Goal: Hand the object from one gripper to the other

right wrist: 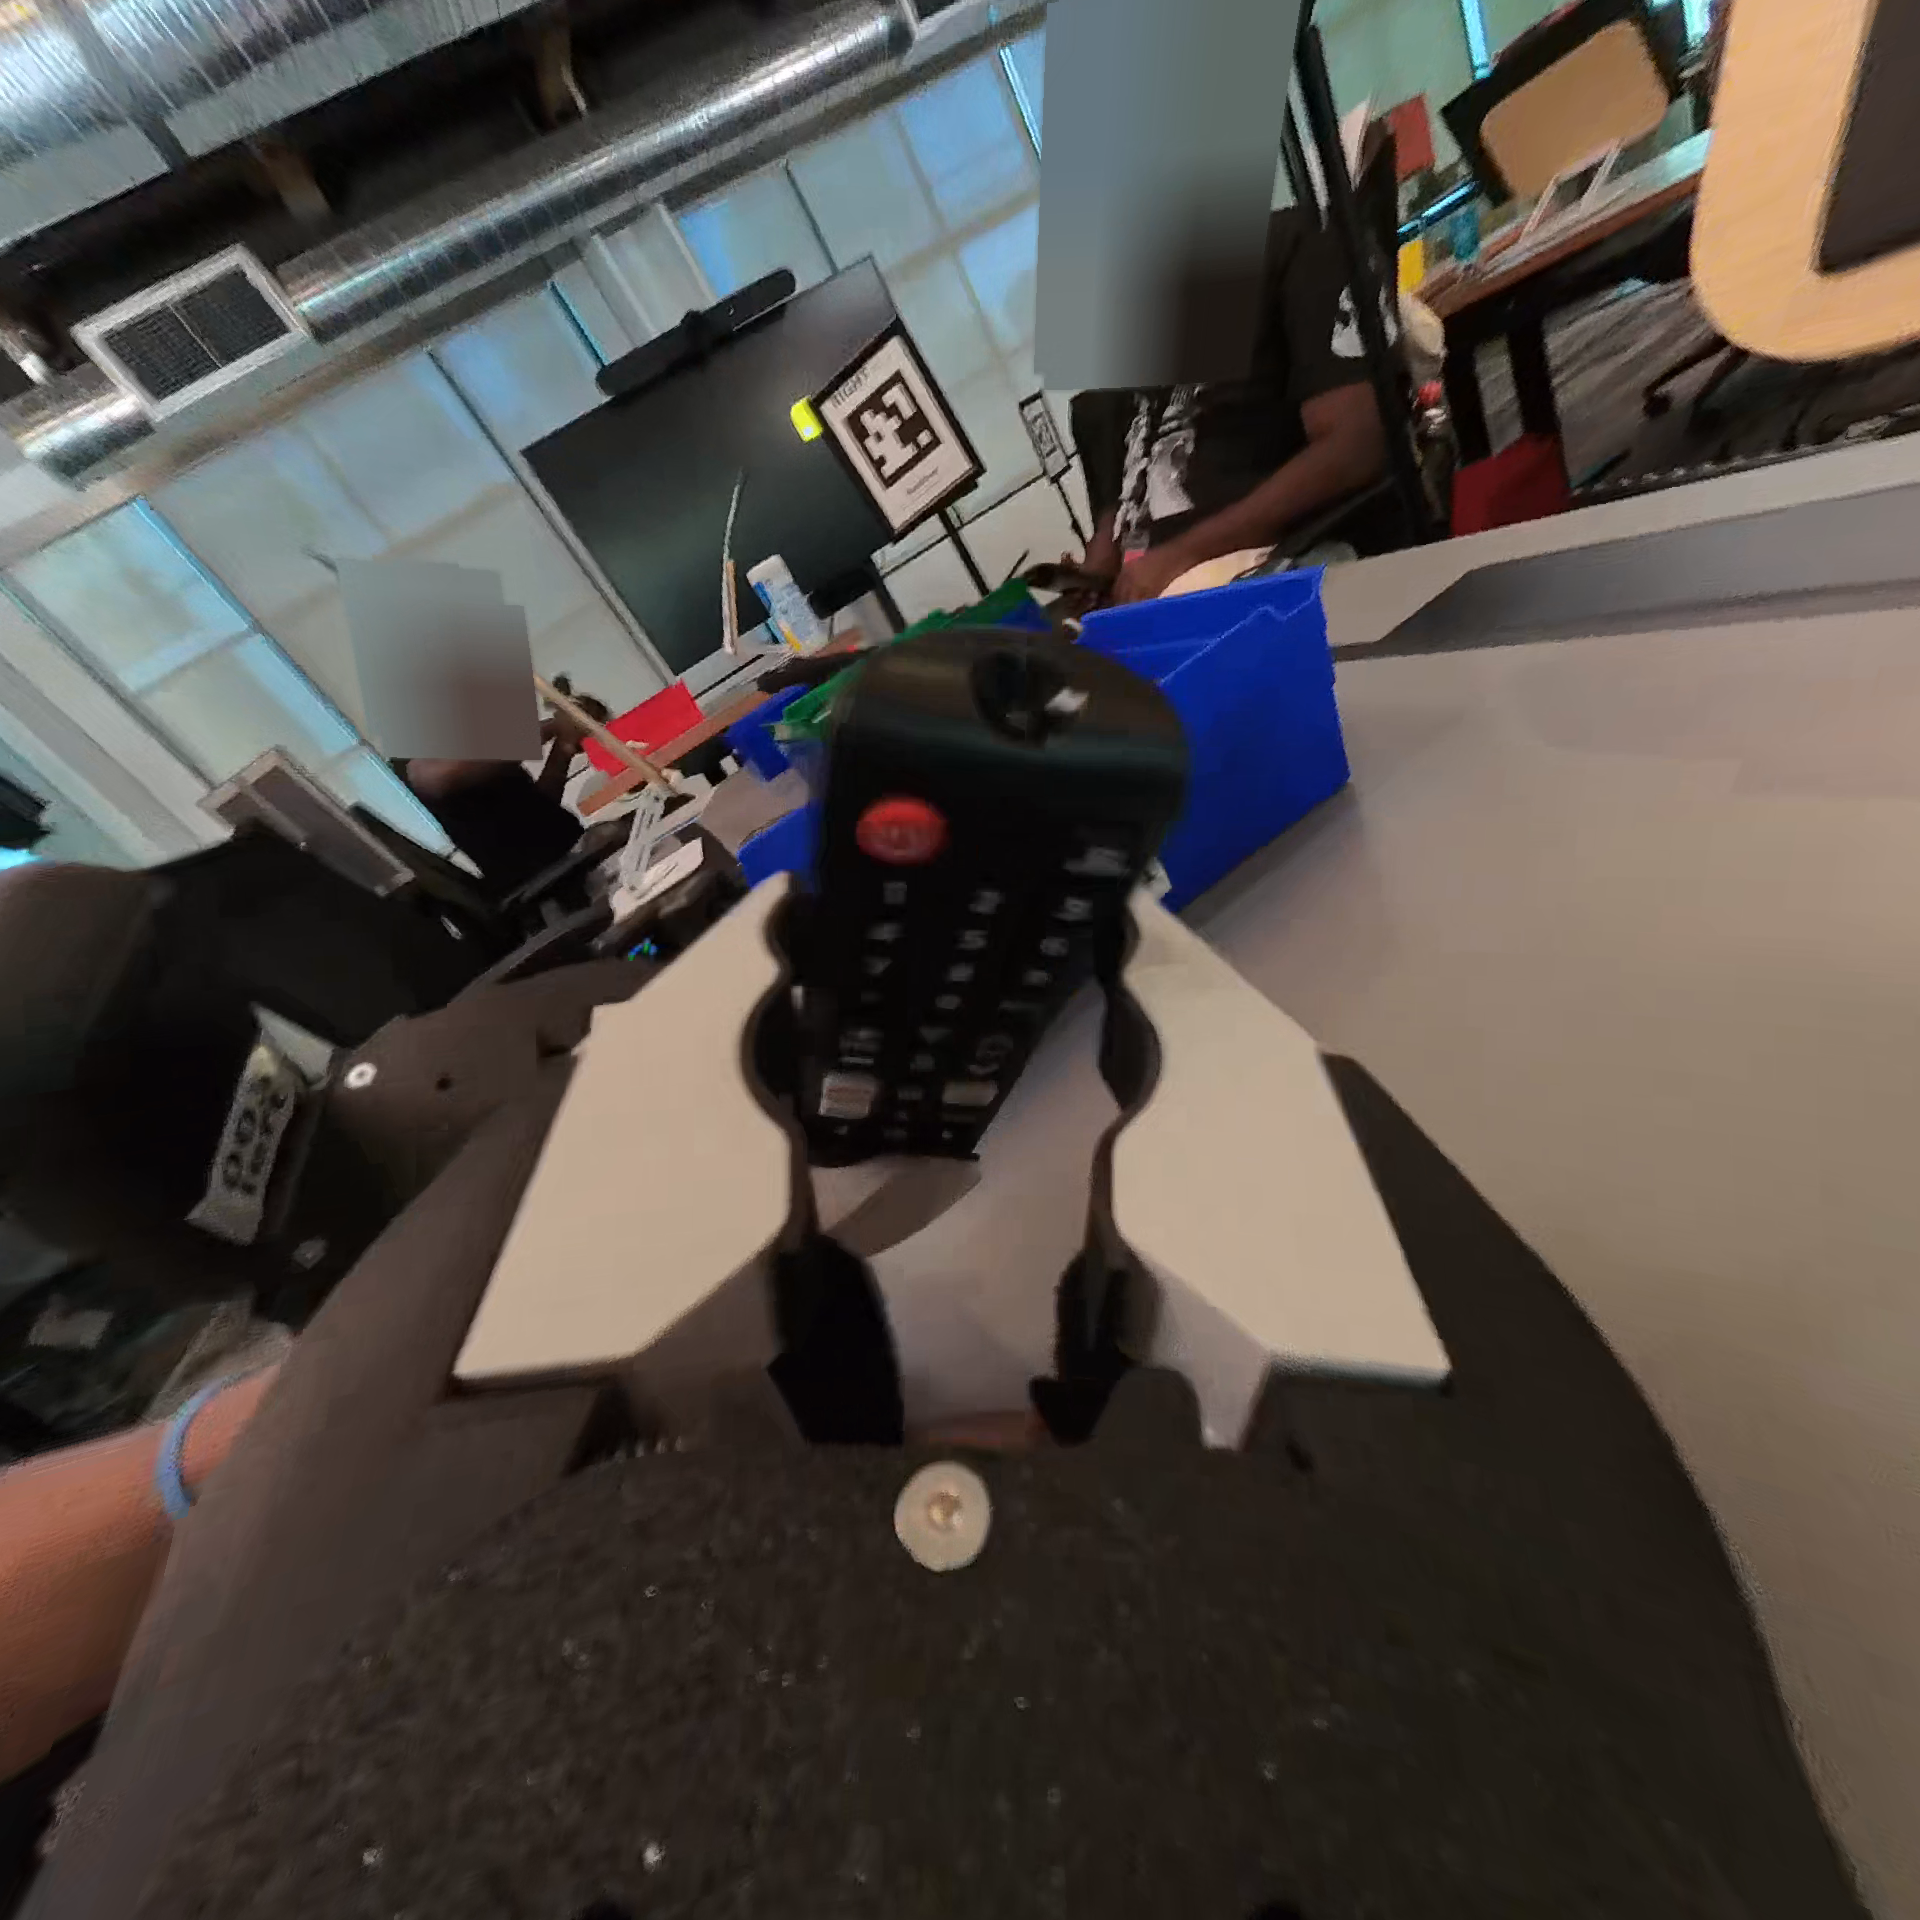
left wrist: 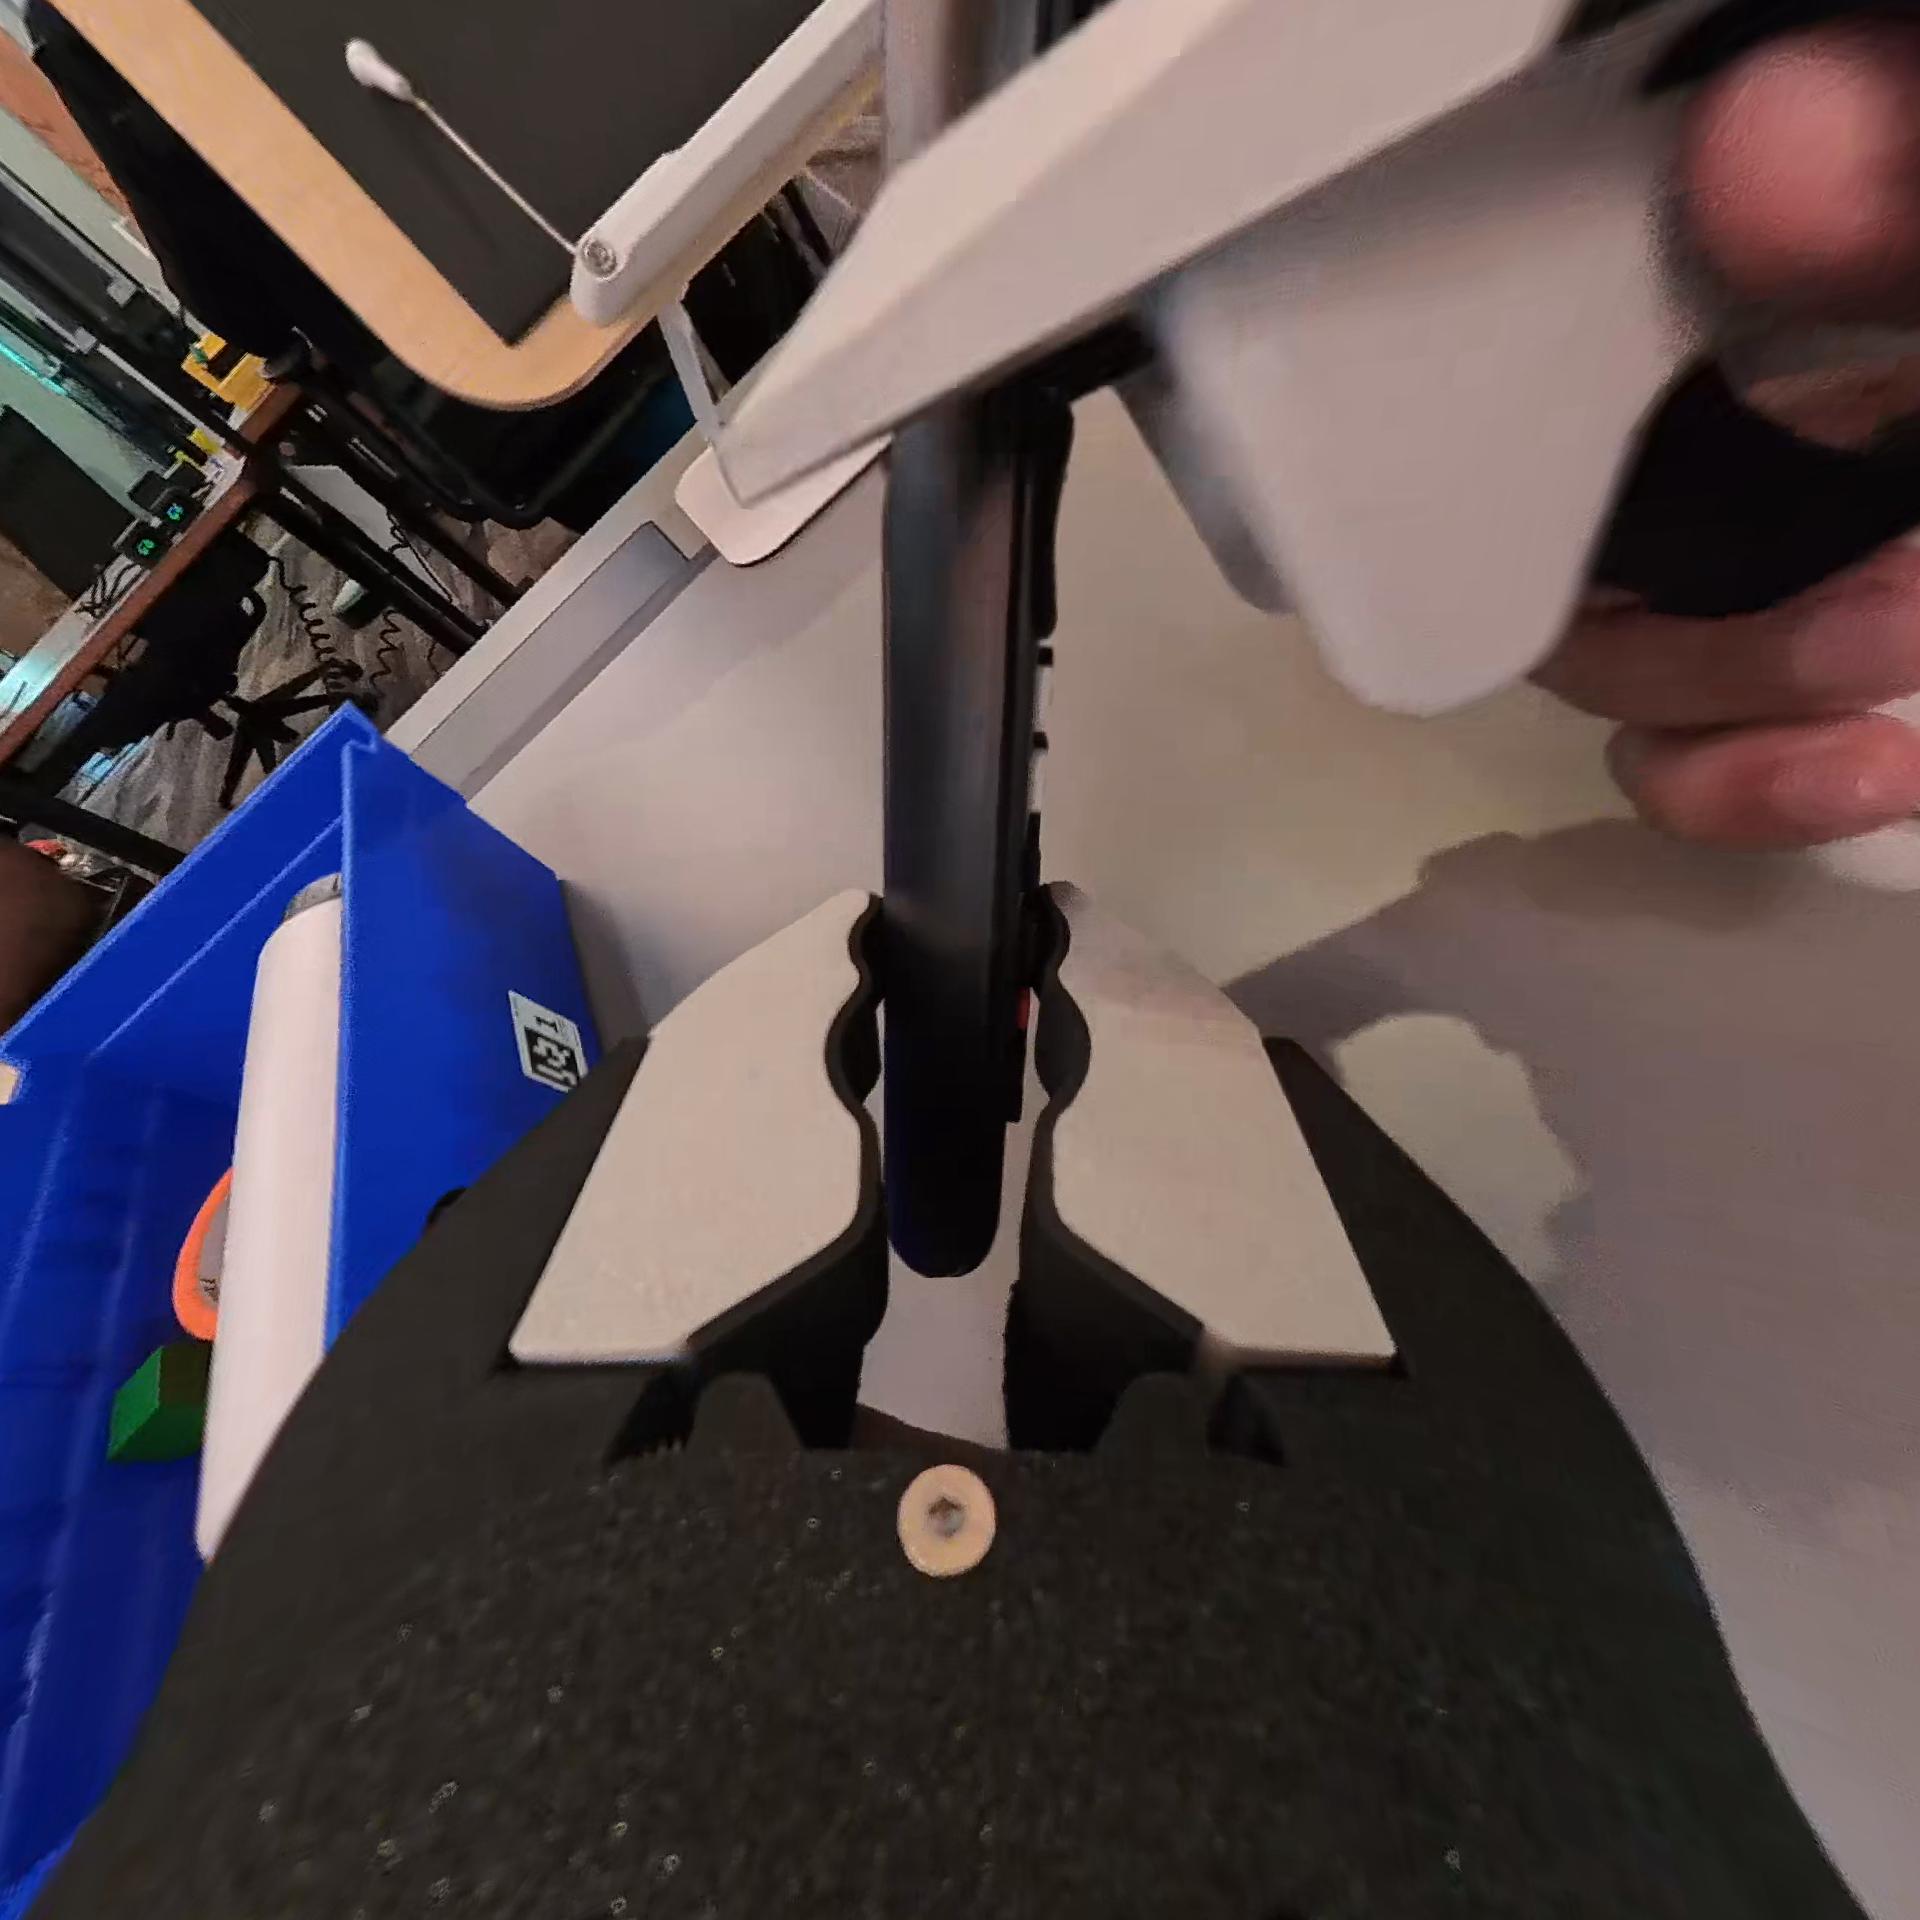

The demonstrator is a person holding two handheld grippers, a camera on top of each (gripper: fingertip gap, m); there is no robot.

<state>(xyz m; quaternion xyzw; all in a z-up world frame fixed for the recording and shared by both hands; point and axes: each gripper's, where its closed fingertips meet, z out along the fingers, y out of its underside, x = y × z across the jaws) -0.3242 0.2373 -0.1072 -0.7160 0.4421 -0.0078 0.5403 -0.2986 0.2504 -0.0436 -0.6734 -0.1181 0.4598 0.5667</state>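
A black remote control (left wrist: 945,727) with a red button stands between both grippers above the white table (left wrist: 1455,1247). My left gripper (left wrist: 961,914) is shut on the lower end of the remote, pinching it across its thin sides. In the right wrist view my right gripper (right wrist: 951,914) straddles the remote (right wrist: 997,790) across its width, just below the red button. Its pads sit very close to the remote's edges, and I cannot make out whether they touch. The right gripper's white fingers (left wrist: 1143,208) show blurred at the top of the left wrist view.
A blue bin (left wrist: 436,935) stands left of my left gripper and holds a white roll (left wrist: 281,1143) and a green block (left wrist: 156,1403). It shows behind the remote in the right wrist view (right wrist: 1247,707). A hand (left wrist: 1766,727) is at the right. People sit at desks beyond the table (right wrist: 1558,935). Left tips to right tips: about 7 cm.
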